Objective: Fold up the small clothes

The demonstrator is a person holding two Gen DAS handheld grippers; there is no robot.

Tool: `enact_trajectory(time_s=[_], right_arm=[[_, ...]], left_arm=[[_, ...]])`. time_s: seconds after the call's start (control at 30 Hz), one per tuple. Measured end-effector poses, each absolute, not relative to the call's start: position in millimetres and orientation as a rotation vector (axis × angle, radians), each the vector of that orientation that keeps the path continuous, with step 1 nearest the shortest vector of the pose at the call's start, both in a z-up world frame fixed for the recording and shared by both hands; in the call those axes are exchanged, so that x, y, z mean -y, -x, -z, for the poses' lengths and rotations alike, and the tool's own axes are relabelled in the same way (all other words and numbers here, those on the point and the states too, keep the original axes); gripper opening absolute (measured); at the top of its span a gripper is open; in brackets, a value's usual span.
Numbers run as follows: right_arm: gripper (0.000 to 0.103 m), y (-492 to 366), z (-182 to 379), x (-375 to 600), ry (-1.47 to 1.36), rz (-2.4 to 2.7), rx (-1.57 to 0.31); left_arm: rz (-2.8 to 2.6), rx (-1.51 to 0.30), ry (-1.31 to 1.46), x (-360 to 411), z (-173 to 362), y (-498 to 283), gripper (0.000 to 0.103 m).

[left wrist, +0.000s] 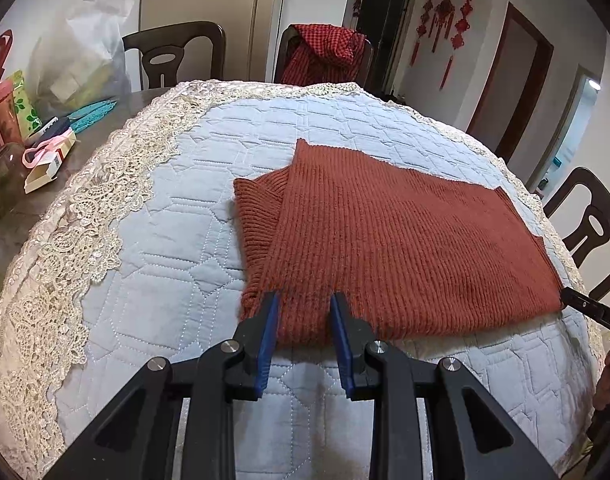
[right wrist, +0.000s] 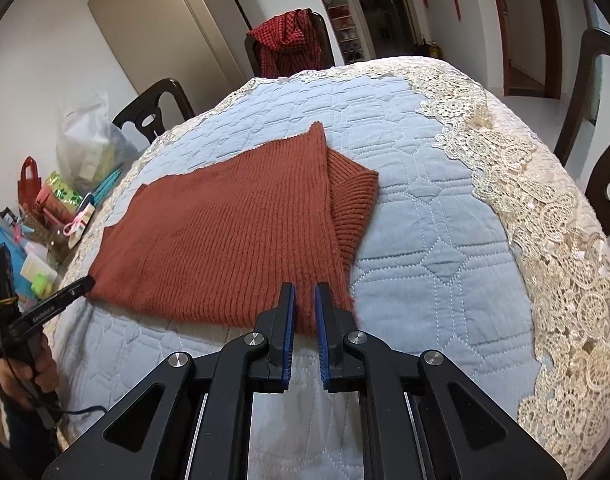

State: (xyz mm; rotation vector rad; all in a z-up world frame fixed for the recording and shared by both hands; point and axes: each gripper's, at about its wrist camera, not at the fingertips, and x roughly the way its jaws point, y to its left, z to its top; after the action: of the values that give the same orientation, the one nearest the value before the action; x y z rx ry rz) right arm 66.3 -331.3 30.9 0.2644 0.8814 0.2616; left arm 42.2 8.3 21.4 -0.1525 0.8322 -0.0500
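A rust-red ribbed knit sweater (left wrist: 405, 240) (right wrist: 225, 232) lies flat on the blue quilted cover (left wrist: 165, 240), with one folded part sticking out at each side. My left gripper (left wrist: 305, 300) is at the sweater's near edge by its left corner, and the knit fills the gap between the blue pads. At the near right corner my right gripper (right wrist: 305, 290) stands almost shut, a narrow ridge of knit pinched between its pads. Each gripper's black finger shows in the other view, at the sweater's corner (left wrist: 577, 302) (right wrist: 81, 286).
A cream lace border (left wrist: 85, 220) (right wrist: 525, 200) rings the quilted cover. Bags, boxes and a jar (left wrist: 33, 132) crowd the bare table at the left. Dark chairs (left wrist: 173, 56) stand around; one carries a red checked garment (left wrist: 325, 52). A hand (right wrist: 33, 372) holds the left gripper's handle.
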Motion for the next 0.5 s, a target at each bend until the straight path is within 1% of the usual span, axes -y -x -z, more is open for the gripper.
enact_trajectory(time_s=[0.2, 0.37, 0.4, 0.43, 0.5], right_arm=[[0.01, -61.3, -30.9, 334.7, -0.29, -0.265, -0.885], [0.011, -54.7, -31.0, 339.5, -0.324, -0.268, -0.889], [0.017, -52.6, -30.1, 340.8, -0.337, -0.271, -0.894], [0.026, -50.1, -28.6, 342.5, -0.351, -0.275, -0.901], [0.038, -45.9, -24.6, 343.7, -0.384, -0.284, -0.916]], left_arm=[[0.034, -0.822, 0.162, -15.0, -23.6, -36.1, 0.03], [0.002, -0.825, 0.195, -29.8, -22.3, -27.9, 0.033], [0.001, -0.828, 0.204, -32.1, -21.1, -25.4, 0.034], [0.005, -0.833, 0.22, -34.0, -19.4, -22.4, 0.037], [0.036, -0.841, 0.266, -35.7, -14.8, -18.3, 0.04]])
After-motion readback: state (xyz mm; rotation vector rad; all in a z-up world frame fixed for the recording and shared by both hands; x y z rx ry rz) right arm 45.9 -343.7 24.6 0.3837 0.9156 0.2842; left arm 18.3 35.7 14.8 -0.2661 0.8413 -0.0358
